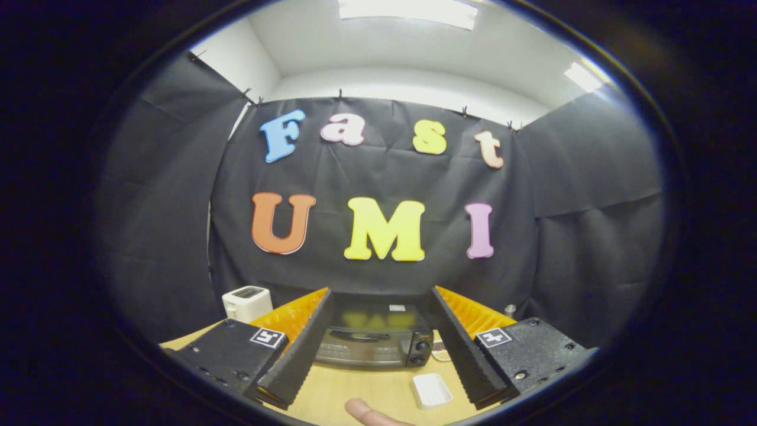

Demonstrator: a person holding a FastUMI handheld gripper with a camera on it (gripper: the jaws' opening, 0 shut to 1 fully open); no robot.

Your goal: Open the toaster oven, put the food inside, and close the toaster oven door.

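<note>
**Toaster oven shut, fingers spread wide and empty**

I see the toaster oven (372, 346) standing toward the far edge of the table (355, 390), framed between my fingers and well beyond their tips. Its glass door looks closed, handle across the top of the door, two knobs down its right side. I cannot tell whether food sits inside; the glass is dark and reflective. That fits either a door waiting to be opened or one closed again after loading.

A small white dish (432, 390) lies on the table nearer me, just inside the right finger, and looks bare. A patterned round thing (440, 353), too small to identify, sits just right of the oven. A white pop-up toaster (247, 303) stands at the far left of the table.

The gripper (378, 305) is held level and centred on the oven, I judge to keep the door in line. Its fingers stand wide apart, gripping and touching nothing. A fingertip (366, 411) of a person shows at the near edge.
</note>
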